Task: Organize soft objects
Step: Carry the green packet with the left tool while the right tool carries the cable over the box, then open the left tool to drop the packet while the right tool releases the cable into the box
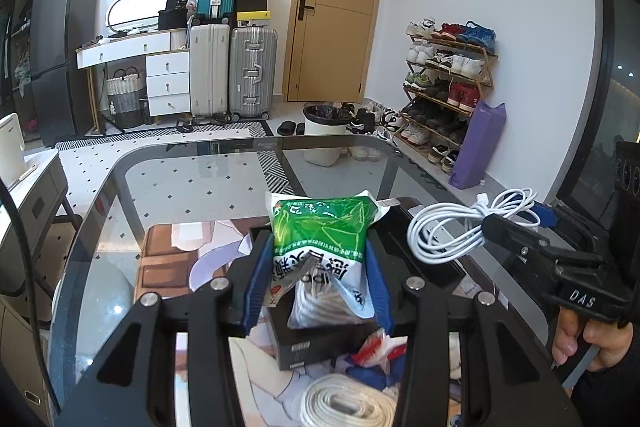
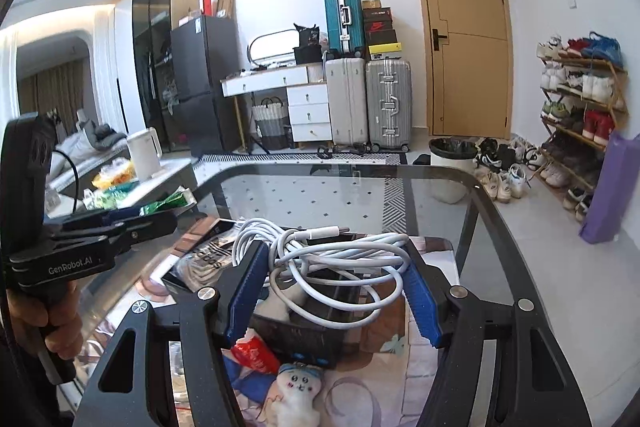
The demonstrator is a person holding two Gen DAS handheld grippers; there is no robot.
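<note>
Left gripper: the left gripper [image 1: 320, 267] is closed on a green-and-white plastic pouch [image 1: 320, 247], its blue pads [image 1: 256, 279] pressing both sides; the pouch stands upright between them, green end away from the camera.
Right gripper: the right gripper [image 2: 334, 291] holds a coiled white charging cable [image 2: 332, 259] between its blue pads [image 2: 424, 303], jaws about half spread; loops spill over the left pad and the plug end points away from the camera.
Beneath the left gripper: a black rectangular box [image 1: 316, 343] lies directly under the pouch, with a red-and-white crumpled packet [image 1: 376, 347] just right of it and a rolled white flat strap [image 1: 344, 403] nearer the camera.
Beneath the right gripper: the same black box [image 2: 308, 335] sits under the cable; a small white plush toy with a blue cap [image 2: 296, 395] lies nearer the camera, the red packet [image 2: 256, 351] to its left.
Surface: all rest on a printed illustrated mat [image 2: 400, 355] on a glass-topped table [image 1: 192, 179].
Hands: a hand [image 1: 580, 339] grips the right gripper's handle, seen right of the left gripper.
Beyond: a white waste bin with a black liner [image 1: 324, 139] stands on the floor past the table's far edge.
</note>
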